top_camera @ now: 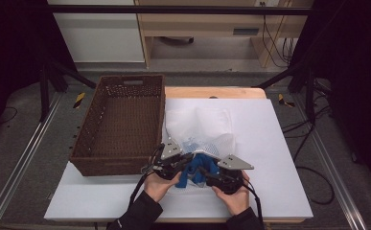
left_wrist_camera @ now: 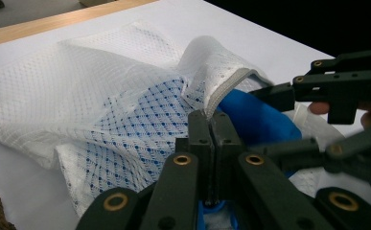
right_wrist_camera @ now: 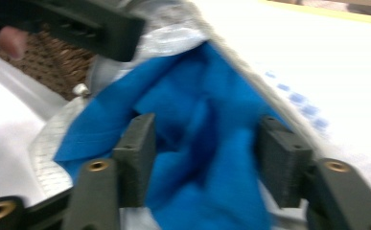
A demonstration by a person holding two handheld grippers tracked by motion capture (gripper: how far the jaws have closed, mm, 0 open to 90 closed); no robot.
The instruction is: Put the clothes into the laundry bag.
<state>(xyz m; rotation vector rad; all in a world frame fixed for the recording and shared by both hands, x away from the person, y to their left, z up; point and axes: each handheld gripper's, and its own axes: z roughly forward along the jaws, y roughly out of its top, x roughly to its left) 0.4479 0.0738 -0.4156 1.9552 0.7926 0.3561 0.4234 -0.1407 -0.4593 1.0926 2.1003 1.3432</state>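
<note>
A white mesh bag (top_camera: 200, 127) lies on the white tabletop, its open mouth toward me. A blue cloth (top_camera: 200, 170) sits partly inside that mouth and shows through the mesh. My left gripper (top_camera: 185, 160) is shut, its jaws pinching the bag's hemmed rim (left_wrist_camera: 221, 93) and holding the mouth up. My right gripper (top_camera: 207, 175) faces it from the right. In the right gripper view the jaws of my right gripper (right_wrist_camera: 207, 158) stand apart with the blue cloth (right_wrist_camera: 192, 105) bunched loosely between them, the pads not pressing it.
An empty brown wicker basket (top_camera: 109, 165) stands at the left, close to my left hand. The white board (top_camera: 279, 158) stretches bare to the right of the bag. Beyond the table's far edge are black frame bars and cables.
</note>
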